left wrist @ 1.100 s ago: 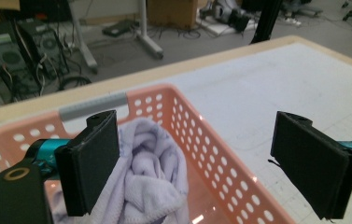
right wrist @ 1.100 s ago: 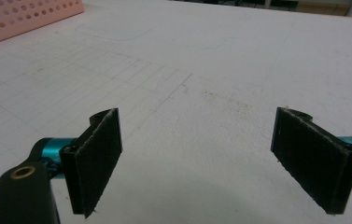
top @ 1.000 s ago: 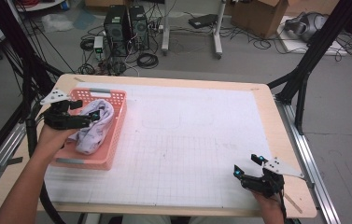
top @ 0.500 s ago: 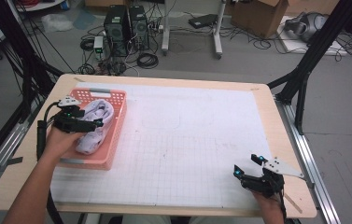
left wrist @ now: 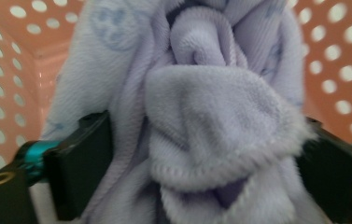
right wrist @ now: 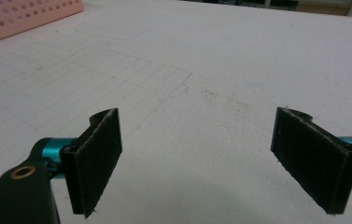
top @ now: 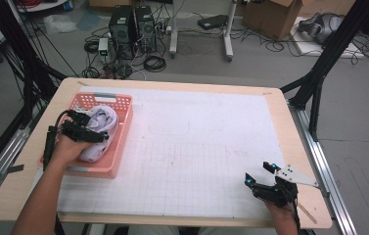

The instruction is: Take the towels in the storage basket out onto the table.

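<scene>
A crumpled lavender cloth [top: 103, 120] lies in a pink perforated basket [top: 123, 139] at the table's left. My left gripper [top: 93, 132] reaches into the basket from the near side. In the left gripper view its jaws stand wide apart, one on each side of a thick fold of the cloth [left wrist: 211, 107], and the left gripper [left wrist: 206, 172] is open. The basket wall [left wrist: 5, 70] shows behind. My right gripper [top: 258, 172] rests low at the table's near right corner, open with nothing between its fingers [right wrist: 197, 158].
A white gridded mat [top: 201, 147] covers the tabletop between the basket and the right hand. The basket's side [right wrist: 19, 18] shows far off in the right gripper view. Computers, cables and boxes lie on the floor beyond the table.
My left gripper has moved a little right and toward the person, lower into the cloth in the basket. The right gripper has stayed put.
</scene>
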`<action>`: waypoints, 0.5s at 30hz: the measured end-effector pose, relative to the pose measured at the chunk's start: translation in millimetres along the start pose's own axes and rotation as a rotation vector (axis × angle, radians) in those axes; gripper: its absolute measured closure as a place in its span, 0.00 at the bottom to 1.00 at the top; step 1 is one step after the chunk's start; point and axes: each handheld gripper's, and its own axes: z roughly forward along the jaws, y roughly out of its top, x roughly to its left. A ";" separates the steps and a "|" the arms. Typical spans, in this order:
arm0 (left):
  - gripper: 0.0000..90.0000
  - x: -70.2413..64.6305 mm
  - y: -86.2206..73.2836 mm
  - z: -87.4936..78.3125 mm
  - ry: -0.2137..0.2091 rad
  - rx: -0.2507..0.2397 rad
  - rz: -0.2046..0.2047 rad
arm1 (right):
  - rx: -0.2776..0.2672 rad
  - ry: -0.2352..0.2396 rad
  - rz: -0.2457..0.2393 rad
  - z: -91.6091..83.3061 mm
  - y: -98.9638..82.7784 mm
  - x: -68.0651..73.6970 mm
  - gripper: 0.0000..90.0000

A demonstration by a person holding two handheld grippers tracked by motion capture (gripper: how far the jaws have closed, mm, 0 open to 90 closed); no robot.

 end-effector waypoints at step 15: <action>0.45 2.8 -6.0 7.3 0.099 0.013 0.015 | 0.012 0.009 -0.003 0.8 0.4 0.0 0.17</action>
